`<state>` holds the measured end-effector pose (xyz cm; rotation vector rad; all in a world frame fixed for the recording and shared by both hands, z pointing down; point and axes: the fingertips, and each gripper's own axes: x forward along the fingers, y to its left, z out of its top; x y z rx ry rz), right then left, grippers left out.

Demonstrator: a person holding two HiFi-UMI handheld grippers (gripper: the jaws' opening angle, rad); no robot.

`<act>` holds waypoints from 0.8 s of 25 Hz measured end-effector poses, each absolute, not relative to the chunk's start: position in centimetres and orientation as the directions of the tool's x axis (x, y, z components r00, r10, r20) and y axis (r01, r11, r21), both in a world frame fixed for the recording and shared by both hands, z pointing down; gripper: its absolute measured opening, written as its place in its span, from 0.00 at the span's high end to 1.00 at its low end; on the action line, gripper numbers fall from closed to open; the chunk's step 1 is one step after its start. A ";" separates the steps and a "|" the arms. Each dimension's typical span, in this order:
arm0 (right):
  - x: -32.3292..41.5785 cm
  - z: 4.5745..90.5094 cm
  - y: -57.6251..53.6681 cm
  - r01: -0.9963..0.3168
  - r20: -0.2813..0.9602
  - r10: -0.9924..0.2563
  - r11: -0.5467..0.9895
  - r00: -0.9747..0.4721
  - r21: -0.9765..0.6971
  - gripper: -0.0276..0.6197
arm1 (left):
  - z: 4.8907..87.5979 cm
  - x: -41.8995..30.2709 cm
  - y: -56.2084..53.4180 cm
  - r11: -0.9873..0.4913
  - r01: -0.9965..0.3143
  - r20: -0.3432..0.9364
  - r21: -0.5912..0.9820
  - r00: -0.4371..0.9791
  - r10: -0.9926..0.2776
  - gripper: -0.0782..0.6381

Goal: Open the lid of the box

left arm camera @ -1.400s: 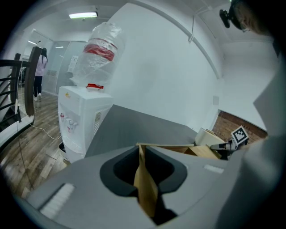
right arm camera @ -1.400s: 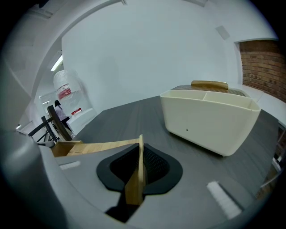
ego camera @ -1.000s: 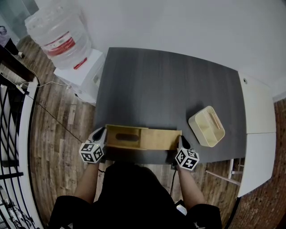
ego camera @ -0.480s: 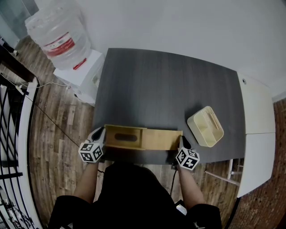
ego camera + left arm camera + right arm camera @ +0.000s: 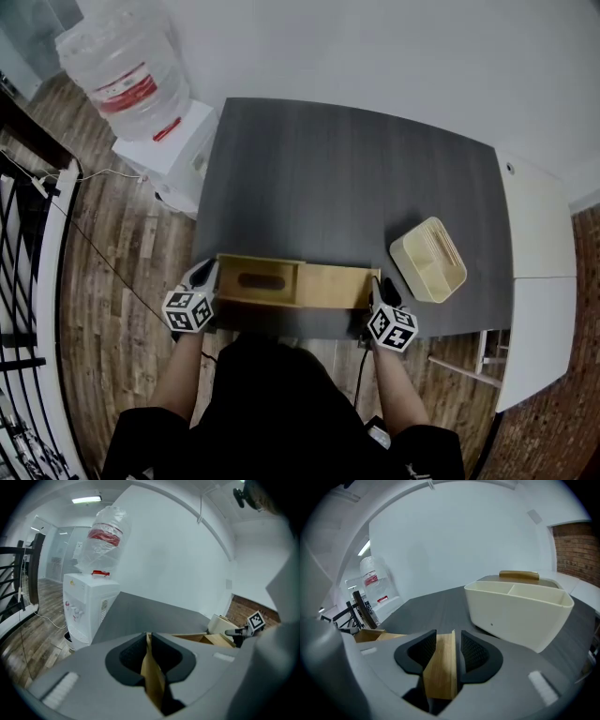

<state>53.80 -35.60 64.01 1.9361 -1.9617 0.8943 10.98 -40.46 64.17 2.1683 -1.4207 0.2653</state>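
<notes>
While the pale wooden box, slotted on its left half, lies at six o'clock on the dark grey table, its left end is clamped by the left gripper. Its right end is loosely bracketed by the right gripper, whose jaws have just been opening. A cream tray is seen at four o'clock, a water dispenser at ten.

The box lies lengthwise along the table's 6 o'clock edge, nearest the person. The tray sits on the table at the box's 2 o'clock, near it but apart. Off the table at 10 o'clock stands the water dispenser with a bottle on top. A cabinet adjoins the table at 3 o'clock.
</notes>
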 end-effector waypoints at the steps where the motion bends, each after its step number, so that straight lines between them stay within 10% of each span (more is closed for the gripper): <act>1: 53.9 63.8 -35.6 -0.969 0.561 -0.824 -0.064 -0.083 -0.238 0.69 | 64.1 11.0 -40.6 -0.308 -0.896 0.429 0.321 0.427 -0.796 0.84; 20: 45.3 52.9 -33.0 -0.992 0.241 -0.965 0.089 -0.107 -0.084 0.84 | 51.4 9.2 -35.9 -0.513 -0.804 0.012 0.301 0.541 -0.841 0.84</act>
